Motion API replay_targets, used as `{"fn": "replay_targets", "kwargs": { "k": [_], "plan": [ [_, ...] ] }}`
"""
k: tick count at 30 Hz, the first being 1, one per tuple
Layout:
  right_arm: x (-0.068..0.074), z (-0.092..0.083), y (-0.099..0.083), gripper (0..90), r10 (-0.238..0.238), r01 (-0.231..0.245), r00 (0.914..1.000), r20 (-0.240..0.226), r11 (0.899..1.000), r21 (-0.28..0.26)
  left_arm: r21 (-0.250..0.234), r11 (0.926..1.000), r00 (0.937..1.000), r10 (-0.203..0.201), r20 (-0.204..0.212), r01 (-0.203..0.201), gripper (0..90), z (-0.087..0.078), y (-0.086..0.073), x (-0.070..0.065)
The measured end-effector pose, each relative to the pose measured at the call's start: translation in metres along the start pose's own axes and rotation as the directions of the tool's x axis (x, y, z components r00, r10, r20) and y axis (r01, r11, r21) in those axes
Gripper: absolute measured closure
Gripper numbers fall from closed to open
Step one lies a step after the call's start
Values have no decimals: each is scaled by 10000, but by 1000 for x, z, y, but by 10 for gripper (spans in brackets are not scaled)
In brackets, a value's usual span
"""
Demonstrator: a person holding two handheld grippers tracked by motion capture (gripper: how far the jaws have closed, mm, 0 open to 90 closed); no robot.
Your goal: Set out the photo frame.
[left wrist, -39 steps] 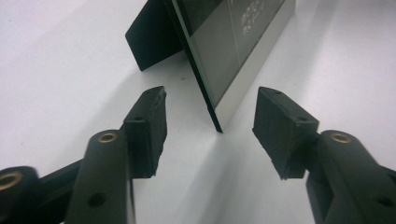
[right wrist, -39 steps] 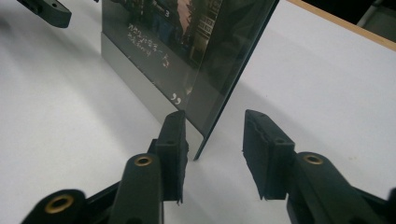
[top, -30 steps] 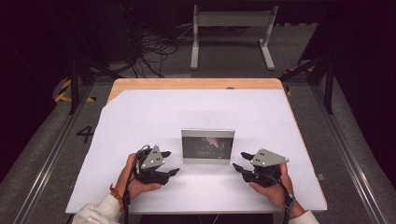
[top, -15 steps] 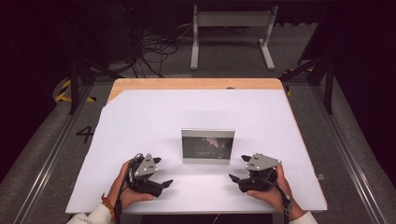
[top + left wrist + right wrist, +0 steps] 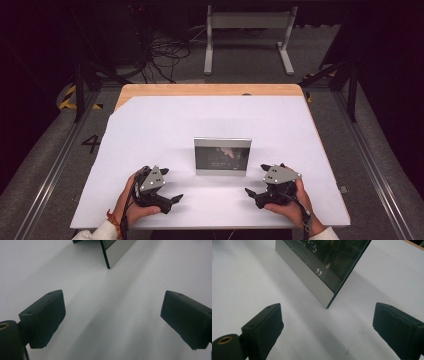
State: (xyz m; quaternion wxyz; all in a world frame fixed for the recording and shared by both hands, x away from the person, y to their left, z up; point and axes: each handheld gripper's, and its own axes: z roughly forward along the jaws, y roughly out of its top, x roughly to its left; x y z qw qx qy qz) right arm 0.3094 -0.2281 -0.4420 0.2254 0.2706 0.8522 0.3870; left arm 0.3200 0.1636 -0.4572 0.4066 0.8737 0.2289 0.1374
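Observation:
A small picture frame (image 5: pixel 222 156) with a silver border and dark glass stands upright in the middle of the white table top (image 5: pixel 165 125). My left gripper (image 5: pixel 171 186) lies near the front edge, left of the frame and apart from it. Its jaws have just been opening and stand open with nothing between them (image 5: pixel 112 320). The frame's corner (image 5: pixel 117 252) is ahead of it. My right gripper (image 5: pixel 256 180) sits right of the frame. Its jaws have also just been opening, with only bare table between them (image 5: pixel 327 330) and the frame's lower corner (image 5: pixel 317 267) close ahead.
A strip of wooden table edge (image 5: pixel 210 89) runs along the far side. Beyond it on the floor are tangled cables (image 5: pixel 162 55) and a metal stand (image 5: pixel 247 35). Dark rails flank the table on both sides.
Both grippers have drawn back slightly toward the front edge, away from the frame, and their jaws have spread wider. The frame has stayed in place.

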Motion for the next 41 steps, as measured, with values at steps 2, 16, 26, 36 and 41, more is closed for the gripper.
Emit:
{"fn": "replay_targets", "kwargs": {
  "k": [2, 16, 26, 36, 41],
  "plan": [
    [0, 0, 0, 102, 12, -12, 10000, 31, 10000, -8, 69, 10000, 10000, 14, -79, -14, 64, 0, 0, 0],
    [-2, -1, 0, 108, 43, -42, 10000, 73, 10000, -53, 51, 10000, 9998, -16, -179, 17, 70, 1, 0, 2],
    [-3, -1, -1, 108, 102, -101, 9998, 141, 9999, -95, 248, 9997, 9997, 44, -248, -38, 73, 4, -1, 2],
    [-5, 0, -2, 105, 104, -103, 9997, 210, 9999, -34, 380, 9993, 9996, 55, -291, -44, 72, 7, -1, 3],
    [-7, 0, -4, 105, 196, -197, 9994, 302, 9998, 18, 439, 9990, 9996, 10, -276, 2, 73, 10, -1, 5]
  ]
}}
